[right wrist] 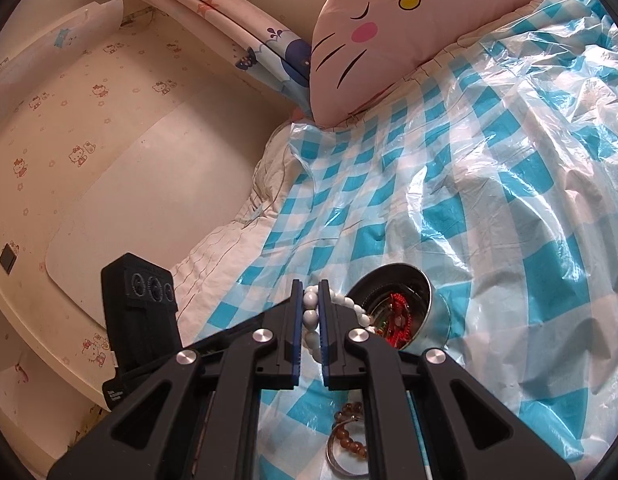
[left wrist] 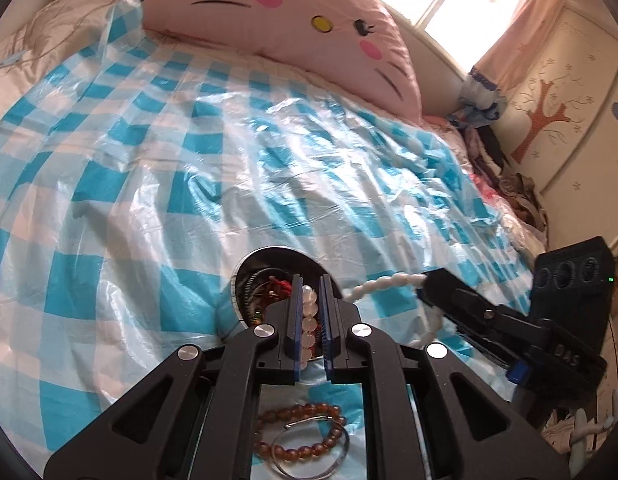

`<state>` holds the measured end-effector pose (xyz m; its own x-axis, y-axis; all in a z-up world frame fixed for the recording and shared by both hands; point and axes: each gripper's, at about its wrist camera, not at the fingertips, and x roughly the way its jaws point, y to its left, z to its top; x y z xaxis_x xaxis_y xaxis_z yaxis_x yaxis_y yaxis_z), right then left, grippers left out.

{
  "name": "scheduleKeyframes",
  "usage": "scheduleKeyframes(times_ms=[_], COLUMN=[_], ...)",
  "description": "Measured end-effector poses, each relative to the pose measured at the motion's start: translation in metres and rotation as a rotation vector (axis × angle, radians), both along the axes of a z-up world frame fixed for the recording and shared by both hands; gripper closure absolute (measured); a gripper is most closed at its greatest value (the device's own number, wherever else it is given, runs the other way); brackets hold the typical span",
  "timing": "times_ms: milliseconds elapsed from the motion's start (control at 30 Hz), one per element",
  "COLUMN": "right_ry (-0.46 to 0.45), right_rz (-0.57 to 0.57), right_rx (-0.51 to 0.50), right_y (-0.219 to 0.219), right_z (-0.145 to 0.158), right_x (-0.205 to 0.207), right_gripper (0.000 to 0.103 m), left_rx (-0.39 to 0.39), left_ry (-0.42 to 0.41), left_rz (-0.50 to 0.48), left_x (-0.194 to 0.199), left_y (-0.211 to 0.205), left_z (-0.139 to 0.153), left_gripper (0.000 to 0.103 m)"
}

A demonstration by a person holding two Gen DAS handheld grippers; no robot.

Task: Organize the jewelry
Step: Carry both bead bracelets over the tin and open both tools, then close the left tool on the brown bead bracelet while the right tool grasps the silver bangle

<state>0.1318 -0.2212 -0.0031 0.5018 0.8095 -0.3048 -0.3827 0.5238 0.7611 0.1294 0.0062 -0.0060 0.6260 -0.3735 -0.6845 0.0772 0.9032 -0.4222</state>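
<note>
- Two grippers, both clamped on beads above the blue-checked plastic sheet (left wrist: 157, 168).
- Left gripper (left wrist: 311, 312): jaws nearly closed, pinching a pale translucent bead bracelet (left wrist: 309, 320).
- Right gripper (right wrist: 311, 312): jaws nearly closed on a white bead bracelet (right wrist: 311, 316), its strand trailing toward the metal tin (right wrist: 437, 316).
- That tin sits on the sheet, stuffed with red and dark jewelry.
- Brown bead bracelet (left wrist: 305, 432) and a silver bangle (left wrist: 309, 468) lie on the sheet below the grippers.
</note>
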Motion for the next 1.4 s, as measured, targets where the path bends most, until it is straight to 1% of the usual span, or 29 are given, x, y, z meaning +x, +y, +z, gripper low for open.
scheduleKeyframes(times_ms=[67,133,167,233,267,300,367,433,467,533,600,633,733,867,933,1033,1133,1200,1333,1400], right_ry=[0.012,0.025,0.043,0.063,0.065,0.074,0.077,0.078,0.077,0.081,0.091,0.093,0.089,0.051,0.027,0.0,-0.012,-0.008,0.001,0.0], right_rz=[0.014,0.038,0.057,0.001,-0.025,-0.048,-0.084,-0.111,-0.124,-0.146,-0.159,-0.16,-0.123,-0.016,0.037,0.085,0.095,0.094,0.088,0.089], right_rx=[0.009,0.022,0.013,-0.117,-0.175,-0.208,-0.227,-0.227,-0.227,-0.227,-0.228,-0.244,-0.324,-0.469,-0.56,-0.703,-0.824,-0.84,-0.841,-0.851], right_y=[0.007,0.014,0.02,0.027,0.029,0.027,0.017,0.005,-0.001,-0.012,-0.019,-0.02,-0.013,0.016,0.033,0.056,0.067,0.066,0.062,0.061], right_z=[-0.004,-0.008,-0.013,-0.021,-0.025,-0.029,-0.034,-0.035,-0.036,-0.036,-0.037,-0.037,-0.039,-0.04,-0.042,-0.048,-0.056,-0.058,-0.057,-0.057], right_x=[0.008,0.016,0.022,0.029,0.03,0.03,0.028,0.024,0.02,0.012,0.004,-0.001,-0.018,-0.041,-0.052,-0.064,-0.07,-0.073,-0.072,-0.073], right_gripper=[0.095,0.095,0.094,0.093,0.089,0.082,0.078,0.073,0.07,0.068,0.06,0.058,0.058,0.057,0.056,0.055,0.054,0.049,0.047,0.045], left_rx=[0.01,0.018,0.015,0.014,0.015,0.015,0.019,0.04,0.057,0.101,0.142,0.16,0.203,0.248,0.28,0.369,0.479,0.525,0.551,0.579], left_ry=[0.024,0.025,0.024,0.027,0.029,0.03,0.033,0.034,0.034,0.036,0.037,0.035,0.04,0.074,0.092,0.107,0.123,0.132,0.133,0.133], left_rz=[0.042,0.078,0.087,0.106,0.113,0.117,0.122,0.114,0.107,0.082,0.055,0.039,-0.008,-0.063,-0.107,-0.161,-0.189,-0.206,-0.237,-0.244], left_x=[0.002,0.002,0.001,-0.001,-0.003,-0.004,-0.007,-0.011,-0.014,-0.02,-0.026,-0.028,-0.033,-0.037,-0.039,-0.042,-0.045,-0.046,-0.048,-0.049], left_y=[0.009,0.017,0.021,0.026,0.028,0.03,0.033,0.033,0.031,0.027,0.022,0.02,0.015,0.009,0.002,-0.011,-0.02,-0.023,-0.027,-0.03], left_z=[-0.006,-0.007,-0.007,-0.007,-0.007,-0.007,-0.007,-0.006,-0.006,-0.005,-0.005,-0.004,-0.006,-0.013,-0.019,-0.028,-0.039,-0.044,-0.047,-0.05], left_gripper=[0.095,0.094,0.093,0.087,0.085,0.083,0.079,0.075,0.074,0.068,0.066,0.066,0.065,0.064,0.064,0.064,0.064,0.064,0.064,0.064])
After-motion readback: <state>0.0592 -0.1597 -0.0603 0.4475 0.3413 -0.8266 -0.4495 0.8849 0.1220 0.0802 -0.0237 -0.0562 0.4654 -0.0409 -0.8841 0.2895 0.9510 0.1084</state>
